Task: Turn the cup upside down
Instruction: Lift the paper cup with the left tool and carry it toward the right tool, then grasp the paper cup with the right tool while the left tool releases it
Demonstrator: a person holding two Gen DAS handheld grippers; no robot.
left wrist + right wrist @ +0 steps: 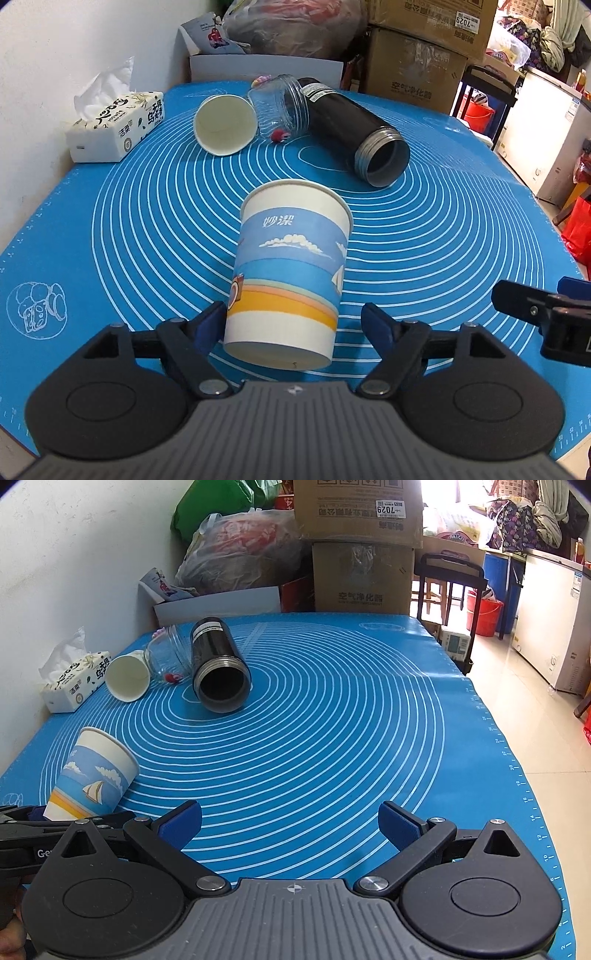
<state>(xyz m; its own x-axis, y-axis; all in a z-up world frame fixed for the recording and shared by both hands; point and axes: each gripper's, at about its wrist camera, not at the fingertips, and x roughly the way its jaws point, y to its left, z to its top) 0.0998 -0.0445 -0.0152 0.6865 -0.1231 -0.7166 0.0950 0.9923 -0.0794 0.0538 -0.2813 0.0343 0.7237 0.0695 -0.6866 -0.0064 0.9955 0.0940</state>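
Observation:
A printed paper cup (pixel 291 266) with a blue sea and sailboat design is tilted, its base toward my left gripper (pixel 295 325) and its rim away. The cup's base sits between the open blue pads; the left pad (pixel 210 325) touches or nearly touches it, the right pad (pixel 376 326) is apart. The same cup (pixel 92 779) shows at the lower left in the right wrist view, leaning over the blue mat (pixel 332 738). My right gripper (pixel 290 825) is open and empty over the mat, to the right of the cup.
At the back of the mat lie a plain white paper cup (pixel 225 123), a clear jar (pixel 280 105) and a black flask (pixel 354 129), all on their sides. A tissue pack (pixel 114 125) stands by the wall at left. Cardboard boxes (pixel 362 546) and bags stand behind the table.

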